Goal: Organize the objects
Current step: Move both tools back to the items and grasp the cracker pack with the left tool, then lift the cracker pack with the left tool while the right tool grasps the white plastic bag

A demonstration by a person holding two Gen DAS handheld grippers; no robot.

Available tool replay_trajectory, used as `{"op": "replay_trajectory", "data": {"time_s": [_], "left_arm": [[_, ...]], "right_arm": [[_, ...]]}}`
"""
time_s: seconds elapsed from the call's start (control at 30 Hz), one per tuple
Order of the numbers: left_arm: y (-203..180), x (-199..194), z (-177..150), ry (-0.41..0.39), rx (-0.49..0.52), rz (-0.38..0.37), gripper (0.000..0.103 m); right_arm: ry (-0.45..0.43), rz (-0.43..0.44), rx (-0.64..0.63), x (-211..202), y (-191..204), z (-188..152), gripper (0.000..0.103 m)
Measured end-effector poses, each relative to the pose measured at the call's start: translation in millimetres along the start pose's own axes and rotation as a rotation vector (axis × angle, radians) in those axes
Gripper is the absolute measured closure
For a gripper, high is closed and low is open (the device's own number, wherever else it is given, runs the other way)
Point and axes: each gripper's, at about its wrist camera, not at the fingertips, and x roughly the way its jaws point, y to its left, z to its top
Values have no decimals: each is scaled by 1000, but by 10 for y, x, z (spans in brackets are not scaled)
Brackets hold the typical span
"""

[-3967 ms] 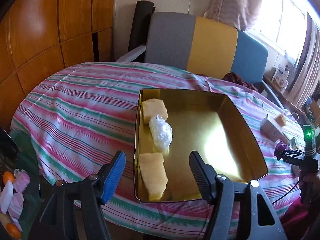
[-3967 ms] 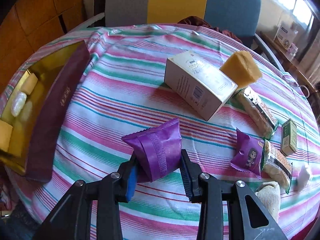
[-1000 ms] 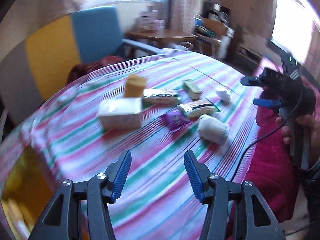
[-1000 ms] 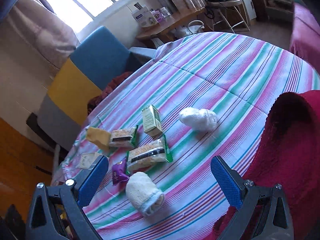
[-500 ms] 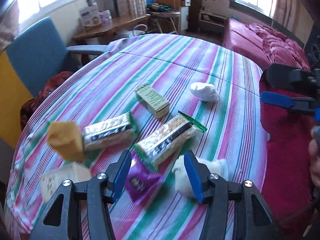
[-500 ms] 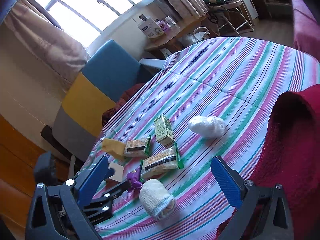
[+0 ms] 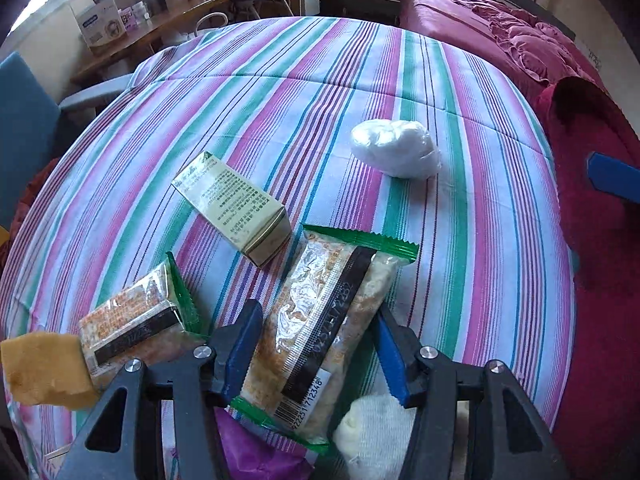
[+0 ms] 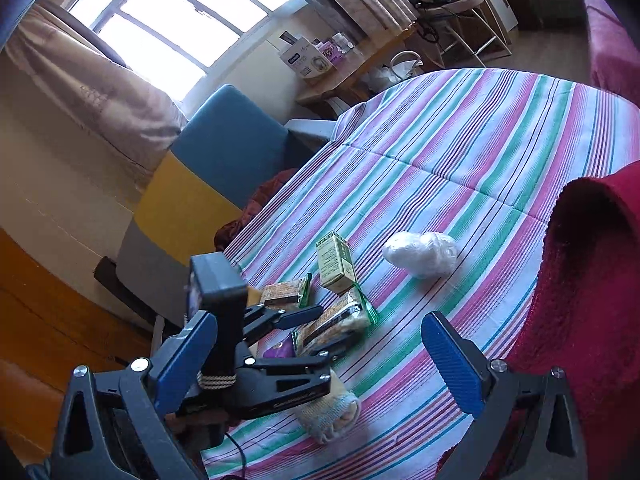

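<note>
From the left wrist view, far left, the yellow sponge (image 7: 42,372) sits at the edge, touching the smaller snack pack (image 7: 134,322) beside it, and both have slid toward the corner since half a second ago. Next along, the left gripper (image 7: 316,346) has dropped down over the big snack pack (image 7: 324,332); a moment back that pack lay ahead of the tips, and now its fingers (image 7: 240,346) stand spread on either side of it, blue pads flanking the wrapper, not yet squeezing. Under the pack peeks the purple packet (image 7: 256,452), and the white sock (image 7: 372,428) lies just beside the right-hand finger. Up the striped tablecloth (image 7: 280,92) the small green box (image 7: 236,208) lies on its side, nearer the lens than before, and further right the white wrapped bundle (image 7: 396,154) rests apart from the rest. Over in the right wrist view, the right gripper (image 8: 320,364) hangs above the table edge with fingers (image 8: 452,364) wide apart and nothing between them, much as it was half a second ago, watching the left gripper (image 8: 320,330) sit over the snack pack.
</note>
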Motion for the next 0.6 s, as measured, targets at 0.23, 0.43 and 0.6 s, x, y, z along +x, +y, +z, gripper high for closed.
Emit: {"op": "replay_trajectory", "data": {"time_s": [0.23,0.43,0.6], "left_arm": [[112,-304,-180,-84,-138,31,67],[205,-968,-525,-222,-271,42,67],[197,-1275,-1172,-249,-405,98,67]], "right_arm": [[19,-20,-10,33,5,-1,0],[47,-53,-23,85,16,-2,0],[87,-87,-39,147,38,-14,0]]}}
